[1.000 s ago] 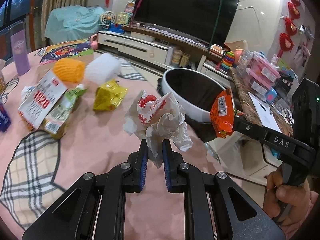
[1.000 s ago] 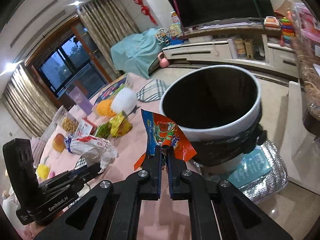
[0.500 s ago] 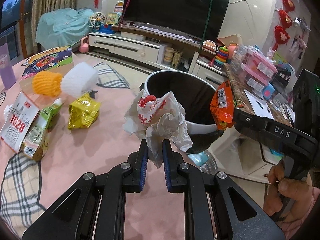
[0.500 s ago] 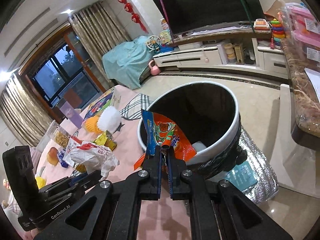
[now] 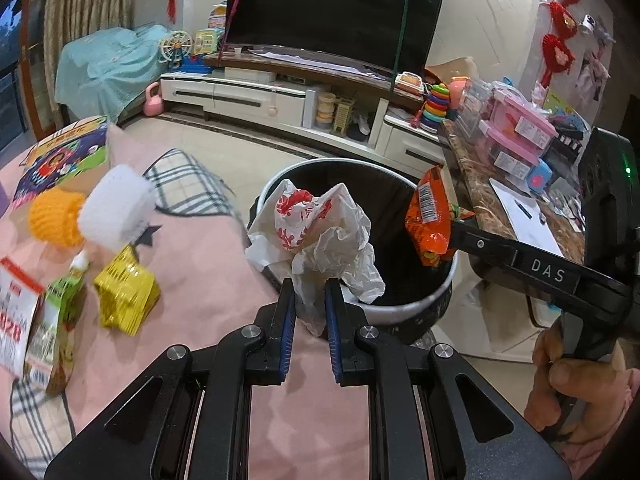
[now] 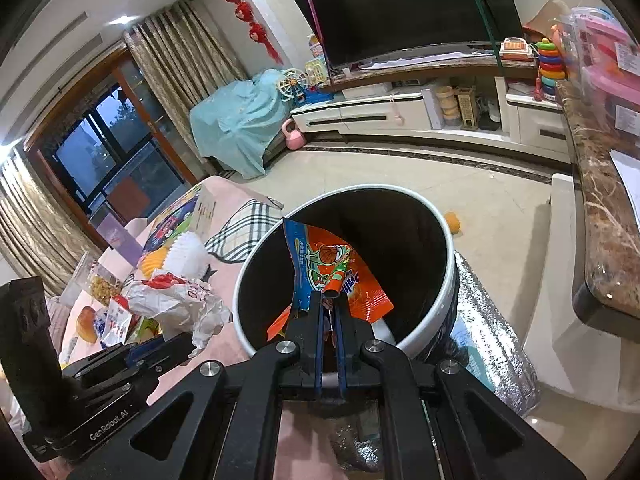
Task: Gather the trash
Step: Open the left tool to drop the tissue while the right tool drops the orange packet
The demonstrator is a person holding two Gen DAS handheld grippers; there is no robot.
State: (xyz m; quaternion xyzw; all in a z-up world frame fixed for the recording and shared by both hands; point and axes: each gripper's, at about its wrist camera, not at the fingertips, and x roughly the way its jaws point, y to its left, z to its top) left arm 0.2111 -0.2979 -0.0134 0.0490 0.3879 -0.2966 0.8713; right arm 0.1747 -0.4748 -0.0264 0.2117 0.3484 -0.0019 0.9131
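Mostly hidden: bin (image 6: 446,276) depths; left claw (image 5: 310,286) clamps crumpled paper (image 5: 320,232), right claw (image 6: 329,304) clamps orange wrapper (image 6: 332,268).

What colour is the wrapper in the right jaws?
Orange, with blue and green print; the wrapper shows best in the right wrist view.

Room's lit by warm-ish indoor ceiling light, with a bright spot (image 6: 129,20) glaring at the top left of the right wrist view, while the window (image 6: 102,148) shows dusky blue outside so barely any daylight gets in. Heavy fisheye bend on both cams, dark vignette in the corners, straight lines like the TV (image 5: 338,12) bowing. The table stuff at the left edge of the left wrist view is smeared with motion blur, center stays pretty sharp.
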